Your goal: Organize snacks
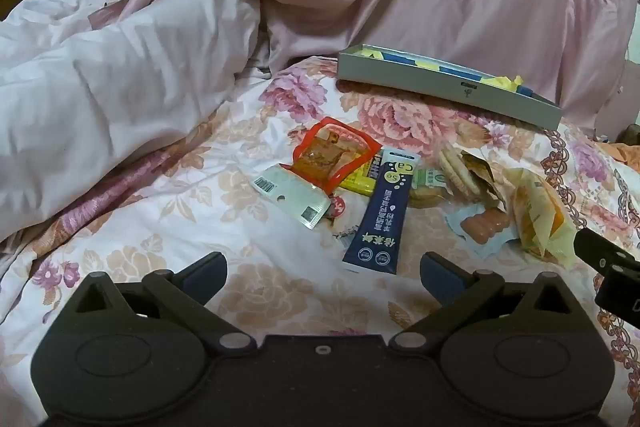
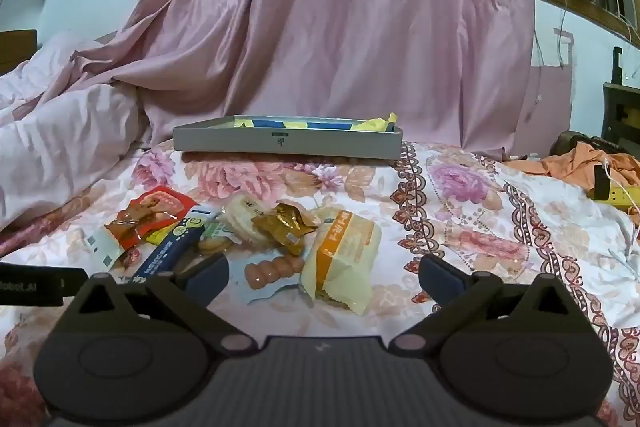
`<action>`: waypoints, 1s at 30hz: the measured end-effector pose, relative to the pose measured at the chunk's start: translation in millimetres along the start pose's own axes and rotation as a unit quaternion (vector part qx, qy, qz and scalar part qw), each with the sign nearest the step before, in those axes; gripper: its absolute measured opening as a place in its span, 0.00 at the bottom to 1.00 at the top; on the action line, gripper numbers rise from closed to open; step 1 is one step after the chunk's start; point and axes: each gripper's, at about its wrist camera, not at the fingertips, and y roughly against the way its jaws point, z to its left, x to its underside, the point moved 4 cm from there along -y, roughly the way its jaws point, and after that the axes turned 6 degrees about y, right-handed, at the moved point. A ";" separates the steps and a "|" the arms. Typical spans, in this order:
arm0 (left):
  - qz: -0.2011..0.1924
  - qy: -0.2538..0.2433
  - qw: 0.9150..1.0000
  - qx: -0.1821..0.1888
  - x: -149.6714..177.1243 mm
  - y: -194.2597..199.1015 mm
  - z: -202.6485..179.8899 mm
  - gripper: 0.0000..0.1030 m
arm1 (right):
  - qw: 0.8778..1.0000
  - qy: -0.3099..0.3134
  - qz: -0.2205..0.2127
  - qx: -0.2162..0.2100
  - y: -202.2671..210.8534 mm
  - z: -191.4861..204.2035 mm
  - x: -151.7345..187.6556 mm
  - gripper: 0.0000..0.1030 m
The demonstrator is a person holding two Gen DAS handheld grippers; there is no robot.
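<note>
A pile of snacks lies on the floral bedspread: a red packet, a dark blue stick pack, round crackers, a brown wrapper, a pink sausage-like snack and a yellow-orange packet. A grey shallow box lies behind them. My left gripper is open and empty, just short of the blue stick pack. My right gripper is open and empty, near the yellow-orange packet.
A pale pink duvet is bunched at the left. A pink curtain hangs behind the box. Orange cloth and a yellow power strip lie at the right edge of the bed.
</note>
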 end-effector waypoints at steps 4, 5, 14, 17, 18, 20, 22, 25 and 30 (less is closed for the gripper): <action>-0.001 0.001 1.000 0.000 -0.7 -1.6 0.3 0.99 | 1.000 -0.003 -0.002 0.003 1.5 -1.6 -0.7 1.00; -0.001 0.001 1.000 -0.001 -0.9 -2.4 0.5 0.99 | 1.000 0.003 -0.009 0.007 6.4 1.9 0.1 1.00; -0.006 -0.001 1.000 0.000 -0.4 -0.2 0.2 0.99 | 1.000 -0.007 0.000 -0.002 -1.0 -0.9 -0.1 1.00; -0.005 -0.001 1.000 0.001 -0.4 1.3 -1.6 0.99 | 1.000 -0.006 0.001 -0.004 -1.4 -0.4 0.7 1.00; -0.006 -0.001 1.000 0.001 -0.3 1.5 -1.5 0.99 | 1.000 -0.006 0.000 -0.006 0.7 -1.1 0.4 1.00; -0.006 -0.002 1.000 0.001 -0.2 1.5 -1.7 0.99 | 1.000 -0.007 0.000 -0.007 1.5 -1.2 0.0 1.00; -0.006 -0.001 1.000 0.001 -0.1 1.4 -1.5 0.99 | 1.000 -0.007 0.000 -0.006 1.7 -0.6 -0.2 1.00; -0.006 -0.001 1.000 0.000 0.0 1.3 -1.5 0.99 | 1.000 -0.008 0.001 -0.007 1.0 -0.9 -0.2 1.00; -0.006 -0.001 1.000 0.000 -1.1 1.5 -1.9 0.99 | 1.000 -0.008 0.000 -0.007 0.5 -0.8 0.8 1.00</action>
